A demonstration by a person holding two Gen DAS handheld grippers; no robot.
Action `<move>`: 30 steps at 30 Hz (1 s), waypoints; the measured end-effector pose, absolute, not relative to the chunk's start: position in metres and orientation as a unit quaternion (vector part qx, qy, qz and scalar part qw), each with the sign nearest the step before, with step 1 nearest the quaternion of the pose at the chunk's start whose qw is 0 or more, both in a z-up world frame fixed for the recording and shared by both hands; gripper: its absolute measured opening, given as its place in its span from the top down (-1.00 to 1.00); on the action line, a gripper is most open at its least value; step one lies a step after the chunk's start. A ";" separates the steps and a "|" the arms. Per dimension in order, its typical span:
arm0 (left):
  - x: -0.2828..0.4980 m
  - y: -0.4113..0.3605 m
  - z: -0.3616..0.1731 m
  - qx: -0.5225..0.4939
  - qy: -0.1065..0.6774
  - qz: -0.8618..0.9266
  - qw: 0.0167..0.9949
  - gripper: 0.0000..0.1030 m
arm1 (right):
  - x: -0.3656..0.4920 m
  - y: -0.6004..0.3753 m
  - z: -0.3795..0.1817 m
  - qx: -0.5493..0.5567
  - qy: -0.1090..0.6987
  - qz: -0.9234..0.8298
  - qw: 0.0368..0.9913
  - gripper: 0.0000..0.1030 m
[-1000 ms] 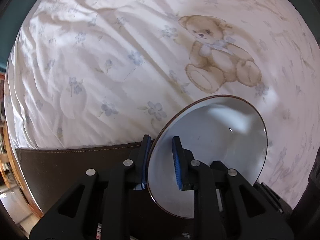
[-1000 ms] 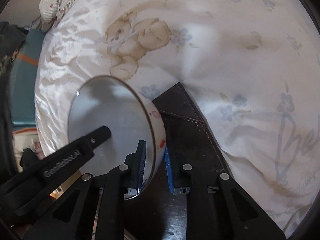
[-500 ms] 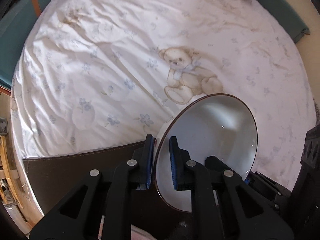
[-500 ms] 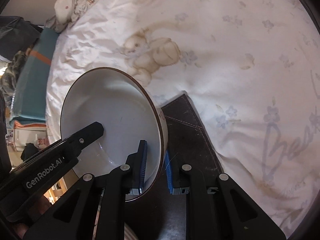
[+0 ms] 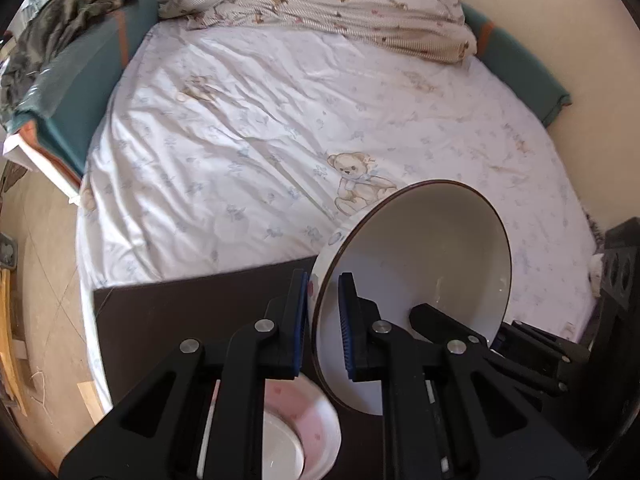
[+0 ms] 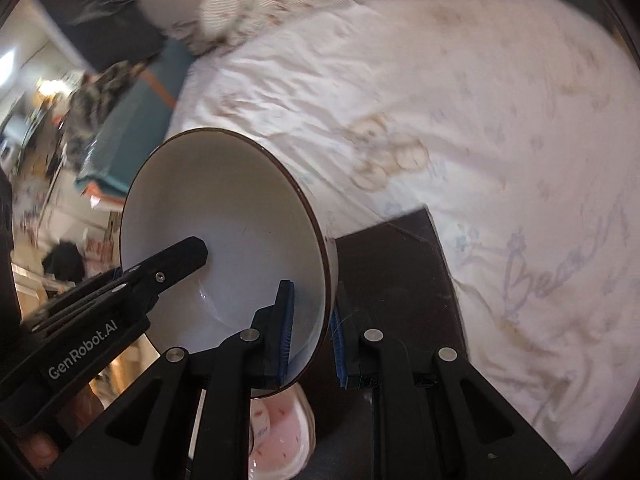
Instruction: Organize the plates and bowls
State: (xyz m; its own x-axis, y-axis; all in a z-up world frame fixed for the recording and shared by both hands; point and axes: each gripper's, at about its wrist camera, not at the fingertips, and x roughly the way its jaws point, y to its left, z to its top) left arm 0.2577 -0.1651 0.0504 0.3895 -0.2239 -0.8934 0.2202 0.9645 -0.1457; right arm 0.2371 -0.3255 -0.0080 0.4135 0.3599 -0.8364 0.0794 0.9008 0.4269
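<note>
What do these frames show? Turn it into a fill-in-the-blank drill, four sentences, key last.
1. The white bowl has a ____ rim.
2. The left gripper and the right gripper are both shut on the same ____.
3. A second bowl, on the dark mat, is patterned in ____.
4. The bedsheet shows a printed teddy ____.

Missing words: brown; bowl; pink; bear.

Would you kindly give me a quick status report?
Left gripper and right gripper both clamp the brown-rimmed white bowl, tilted. Pink-patterned bowl below on dark mat. Nothing obstructing.
</note>
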 end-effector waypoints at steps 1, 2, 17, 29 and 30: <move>0.250 -0.159 0.057 -0.001 0.532 -0.133 0.836 0.77 | 0.232 -0.320 0.000 0.204 0.534 0.091 0.816 0.62; 0.243 -0.154 0.061 0.000 0.530 -0.133 0.838 0.76 | 0.226 -0.316 0.006 0.203 0.533 0.095 0.816 0.62; 0.143 -0.054 0.050 -0.033 0.512 -0.126 0.849 0.76 | 0.138 -0.227 0.004 0.171 0.534 0.155 0.813 0.62; 0.132 -0.026 -0.001 -0.068 0.537 -0.122 0.832 0.77 | 0.126 -0.200 -0.020 0.135 0.520 0.190 0.822 0.61; 0.133 -0.028 0.000 -0.062 0.533 -0.123 0.835 0.77 | 0.127 -0.201 -0.022 0.140 0.520 0.191 0.821 0.61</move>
State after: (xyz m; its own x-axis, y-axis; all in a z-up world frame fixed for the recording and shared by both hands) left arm 0.1328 -0.0275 -0.0003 0.4016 -0.2714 -0.8747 0.1395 0.9621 -0.2344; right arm 0.1274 -0.2012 -0.0216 0.3868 0.4584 -0.8002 -0.1674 0.8882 0.4279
